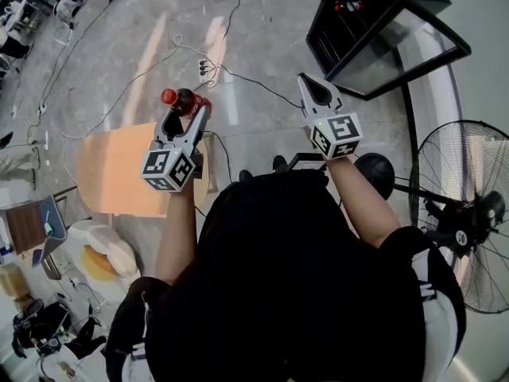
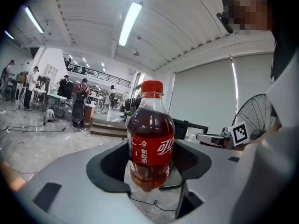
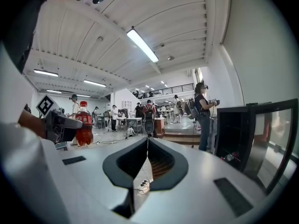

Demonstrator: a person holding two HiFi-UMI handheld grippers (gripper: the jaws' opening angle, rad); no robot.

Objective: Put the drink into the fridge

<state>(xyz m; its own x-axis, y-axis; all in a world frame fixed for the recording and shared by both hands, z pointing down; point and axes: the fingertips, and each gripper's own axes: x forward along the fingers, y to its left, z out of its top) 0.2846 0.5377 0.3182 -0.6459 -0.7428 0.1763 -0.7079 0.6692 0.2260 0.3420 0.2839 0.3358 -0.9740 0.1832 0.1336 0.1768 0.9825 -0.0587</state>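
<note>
Here's the drink (image 2: 150, 141): a clear plastic cola bottle with a rounded shoulder, a ribbed red cap, a glossy red label wrapped round its waist and dark brown liquid almost up to the neck. It stands upright in mid-air, resting on no surface. The left gripper (image 1: 184, 111) has it, its jaws clenched on the bottle at label height. The dark, scooped pads hug both sides, and the lobed base hangs below them. From the head view the bottle sits out ahead of the person, over the polished grey floor (image 1: 143, 46) just past the rounded end of a pale wooden tabletop (image 1: 119, 177).

Over to the right gripper (image 3: 147, 141): smooth grey shell, black ridged pads, jaws clamped tip to tip with nothing between them. It's raised alongside, well apart from the bottle, and its marker cube faces up at the head camera.

Beyond it, up and to the right, is the fridge (image 1: 362, 34), a boxy black cabinet with a dark interior, and its glass door (image 1: 413, 48) is swung outward. At the far right stands a round fan (image 1: 469, 213) in a wire cage.
</note>
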